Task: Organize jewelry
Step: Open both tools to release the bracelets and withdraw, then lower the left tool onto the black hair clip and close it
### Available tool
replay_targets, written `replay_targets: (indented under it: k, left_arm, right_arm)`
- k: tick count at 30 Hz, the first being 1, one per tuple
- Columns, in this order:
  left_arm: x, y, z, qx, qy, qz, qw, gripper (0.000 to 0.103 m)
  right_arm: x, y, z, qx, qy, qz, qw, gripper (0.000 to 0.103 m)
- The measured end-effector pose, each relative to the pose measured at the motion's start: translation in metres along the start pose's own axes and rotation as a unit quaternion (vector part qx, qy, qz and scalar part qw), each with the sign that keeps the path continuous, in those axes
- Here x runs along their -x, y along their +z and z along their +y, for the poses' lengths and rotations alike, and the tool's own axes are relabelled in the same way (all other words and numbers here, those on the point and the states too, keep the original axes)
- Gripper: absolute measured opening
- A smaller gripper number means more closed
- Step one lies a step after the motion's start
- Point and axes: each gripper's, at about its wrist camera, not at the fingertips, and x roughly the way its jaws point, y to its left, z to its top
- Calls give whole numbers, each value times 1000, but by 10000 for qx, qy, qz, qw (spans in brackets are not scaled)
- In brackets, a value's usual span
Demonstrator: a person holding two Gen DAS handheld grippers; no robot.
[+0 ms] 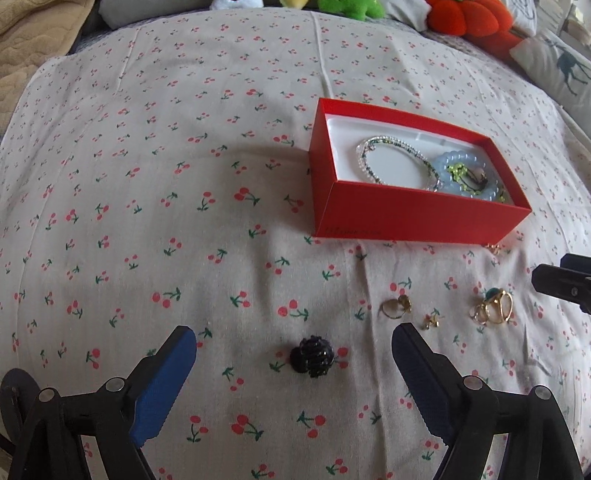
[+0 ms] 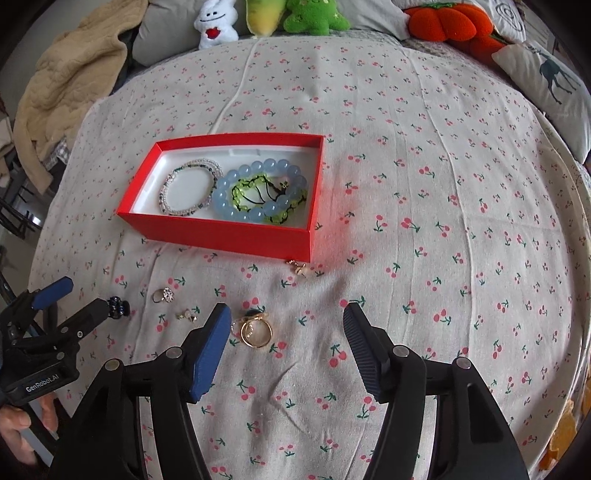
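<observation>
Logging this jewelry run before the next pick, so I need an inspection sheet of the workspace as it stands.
Surface: cherry-print sheet, creased.
Job's things: red box holds three bracelets; black beaded piece, gold rings, flower ring, small earrings lie outside it.
Clutter: nothing seen.
Grippers: left gripper open around the black beaded piece; right gripper open, empty.
Cables: nothing seen.
Surroundings: plush toys, pillows, beige blanket.
</observation>
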Motion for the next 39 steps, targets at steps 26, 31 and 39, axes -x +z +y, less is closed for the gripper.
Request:
replay_targets:
  k: [26,31,39]
  left_arm:
    - [-23,-46,8,-435,21,-325,9985,88]
    - [-23,-41,0,-462,-182,-457,9977,72]
    - [-25,-35,-7,-376,-322,-506,9975,45]
  right_arm:
    - [-34,-54,-1,554,-639,465,9953,79]
    - [-34,-60,0,646,-722,407,9945,84]
    - [-32,-68,-3,557,-728,429,9949,87]
